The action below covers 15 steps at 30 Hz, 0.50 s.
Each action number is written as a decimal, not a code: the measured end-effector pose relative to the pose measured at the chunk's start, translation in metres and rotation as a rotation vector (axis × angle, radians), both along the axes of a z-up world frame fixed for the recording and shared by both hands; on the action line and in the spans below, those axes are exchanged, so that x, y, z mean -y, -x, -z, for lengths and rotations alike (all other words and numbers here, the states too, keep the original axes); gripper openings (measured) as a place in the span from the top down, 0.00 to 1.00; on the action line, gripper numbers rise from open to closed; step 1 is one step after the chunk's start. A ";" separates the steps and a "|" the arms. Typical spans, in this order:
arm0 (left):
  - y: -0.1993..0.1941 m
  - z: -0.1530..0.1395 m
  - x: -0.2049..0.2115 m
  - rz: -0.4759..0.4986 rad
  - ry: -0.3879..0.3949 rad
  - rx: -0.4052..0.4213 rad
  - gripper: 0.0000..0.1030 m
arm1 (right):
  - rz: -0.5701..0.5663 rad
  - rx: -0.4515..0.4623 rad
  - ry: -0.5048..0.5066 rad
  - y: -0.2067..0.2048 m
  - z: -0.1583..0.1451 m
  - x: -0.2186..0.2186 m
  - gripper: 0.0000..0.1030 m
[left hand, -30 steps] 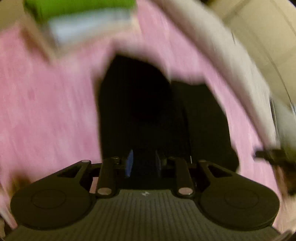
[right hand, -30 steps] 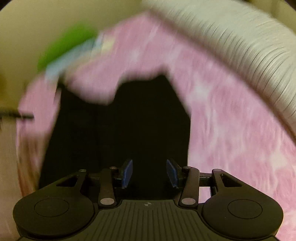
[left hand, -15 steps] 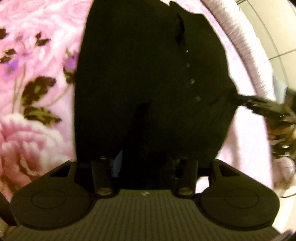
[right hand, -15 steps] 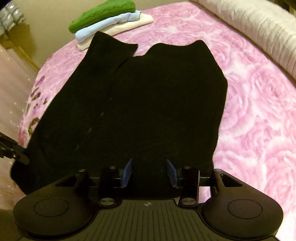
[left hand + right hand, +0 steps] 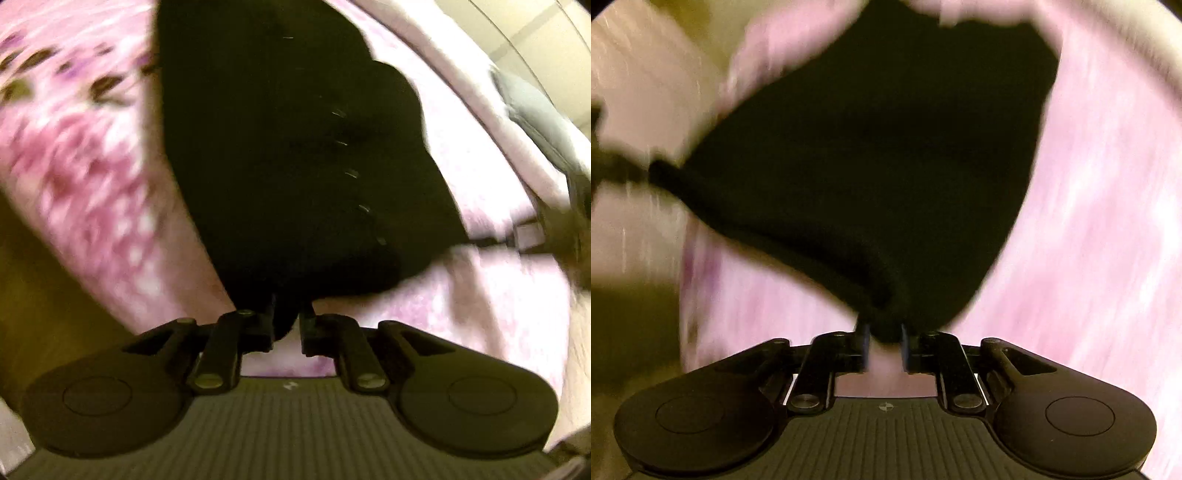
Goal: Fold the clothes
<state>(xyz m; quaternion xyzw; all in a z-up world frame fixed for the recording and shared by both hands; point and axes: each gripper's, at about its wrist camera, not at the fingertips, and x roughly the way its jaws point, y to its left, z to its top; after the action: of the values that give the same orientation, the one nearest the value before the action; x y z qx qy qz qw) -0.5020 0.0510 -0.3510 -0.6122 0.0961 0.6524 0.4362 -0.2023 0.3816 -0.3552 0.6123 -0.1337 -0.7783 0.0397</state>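
Observation:
A black buttoned garment (image 5: 295,155) lies on the pink floral blanket (image 5: 74,155). My left gripper (image 5: 287,325) is shut on its near edge, which bunches between the fingers. In the right wrist view the same black garment (image 5: 886,155) is lifted and stretched off the blanket (image 5: 1108,221). My right gripper (image 5: 884,343) is shut on its other near corner. The right gripper also shows at the right edge of the left wrist view (image 5: 532,236), pinching the cloth. The left gripper shows at the left edge of the right wrist view (image 5: 613,166). Both views are motion-blurred.
A white ribbed cover (image 5: 443,48) runs along the bed's far right side. A grey object (image 5: 535,114) lies by the right edge. The bed's left edge drops to a dim floor (image 5: 628,332).
Both grippers have closed on the garment's near edge and lifted it off the blanket. The cloth is now pulled taut between them. The stack of folded clothes has left the right wrist view.

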 end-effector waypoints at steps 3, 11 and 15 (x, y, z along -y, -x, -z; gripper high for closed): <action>-0.014 -0.001 0.010 -0.107 -0.028 -0.017 0.87 | 0.117 0.111 0.010 -0.043 0.021 0.020 0.72; -0.025 0.013 0.056 -0.351 -0.015 0.109 0.68 | 0.745 -0.042 0.269 -0.094 0.029 -0.013 0.50; -0.022 0.039 0.077 -0.618 -0.116 0.284 0.66 | 0.943 -0.078 0.394 -0.091 0.047 -0.040 0.49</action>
<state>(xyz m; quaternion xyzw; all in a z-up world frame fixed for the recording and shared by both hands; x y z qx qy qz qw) -0.4803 -0.0264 -0.3903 -0.6712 -0.1928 0.6665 0.2611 -0.1109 0.4219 -0.4020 0.4367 -0.5379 -0.6939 -0.1959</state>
